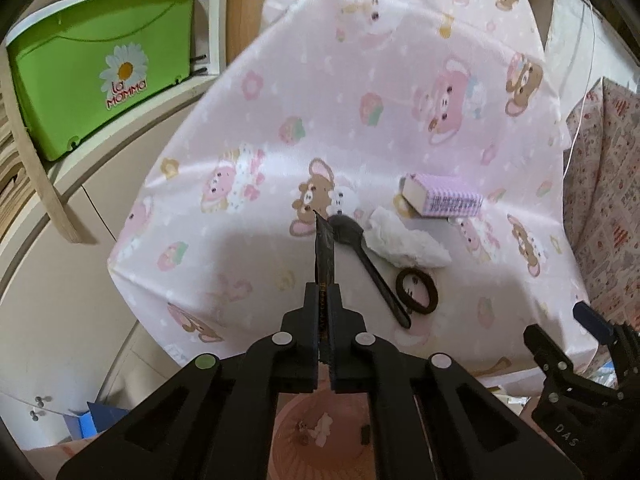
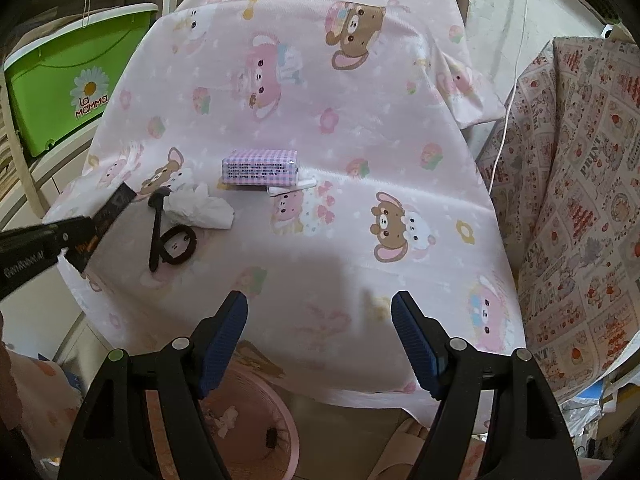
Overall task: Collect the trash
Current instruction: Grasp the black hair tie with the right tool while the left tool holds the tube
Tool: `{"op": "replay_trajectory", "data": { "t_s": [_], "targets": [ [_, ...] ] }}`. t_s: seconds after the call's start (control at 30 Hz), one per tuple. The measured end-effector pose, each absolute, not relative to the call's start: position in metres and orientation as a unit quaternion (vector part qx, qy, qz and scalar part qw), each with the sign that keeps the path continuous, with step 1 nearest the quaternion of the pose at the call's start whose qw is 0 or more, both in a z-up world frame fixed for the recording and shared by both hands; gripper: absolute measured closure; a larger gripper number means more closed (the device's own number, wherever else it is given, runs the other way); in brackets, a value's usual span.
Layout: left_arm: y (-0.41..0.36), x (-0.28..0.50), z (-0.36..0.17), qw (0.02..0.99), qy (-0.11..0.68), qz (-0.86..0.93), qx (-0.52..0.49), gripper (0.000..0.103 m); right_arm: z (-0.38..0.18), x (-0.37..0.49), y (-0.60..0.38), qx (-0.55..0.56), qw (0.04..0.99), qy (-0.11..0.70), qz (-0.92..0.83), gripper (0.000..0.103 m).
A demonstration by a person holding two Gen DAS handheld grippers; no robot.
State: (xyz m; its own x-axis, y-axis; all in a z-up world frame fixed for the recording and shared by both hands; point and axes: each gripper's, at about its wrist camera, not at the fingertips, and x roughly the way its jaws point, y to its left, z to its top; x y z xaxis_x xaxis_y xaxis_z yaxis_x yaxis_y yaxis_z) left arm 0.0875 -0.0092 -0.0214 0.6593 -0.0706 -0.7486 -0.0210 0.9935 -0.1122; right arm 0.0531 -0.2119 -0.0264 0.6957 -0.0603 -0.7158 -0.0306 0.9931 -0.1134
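Left gripper [image 1: 325, 336] jaws clamped on dark wrapper [image 1: 324, 248], held edge-up over pink bin [image 1: 320, 436] below desk edge, likely for drop. Right gripper [image 2: 320, 344] jaws wide, idle above desk [image 2: 360, 240]; crumpled tissue [image 2: 204, 210] remaining there.

Home room: cartoon tablecloth [image 2: 360, 128], green storage bin [image 1: 96, 64], shelves.

Green lidded storage box [image 1: 100, 60] with a daisy logo on a white shelf [image 1: 132, 110], pink bear-print cloth [image 2: 320, 120] draped over the counter, patterned red-and-cream fabric [image 2: 580, 200] alongside, white cord [image 2: 516, 60] hanging behind
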Motion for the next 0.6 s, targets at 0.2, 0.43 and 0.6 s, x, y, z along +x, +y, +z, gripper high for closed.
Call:
{"op": "replay_trajectory", "data": {
  "t_s": [0.2, 0.43, 0.6],
  "targets": [
    [-0.001, 0.082, -0.010, 0.923, 0.382, 0.020, -0.043, 0.101, -0.012, 0.057, -0.213, -0.016, 0.925, 0.378, 0.016, 0.026],
    [0.017, 0.085, -0.016, 0.914, 0.396, 0.044, -0.071, 0.101, 0.009, 0.064, -0.201, 0.021, 0.929, 0.364, 0.065, 0.012],
    [0.025, 0.077, -0.015, 0.914, 0.397, 0.050, -0.070, 0.100, 0.002, 0.081, -0.181, 0.016, 0.923, 0.380, 0.067, 0.012]
  ]
}}
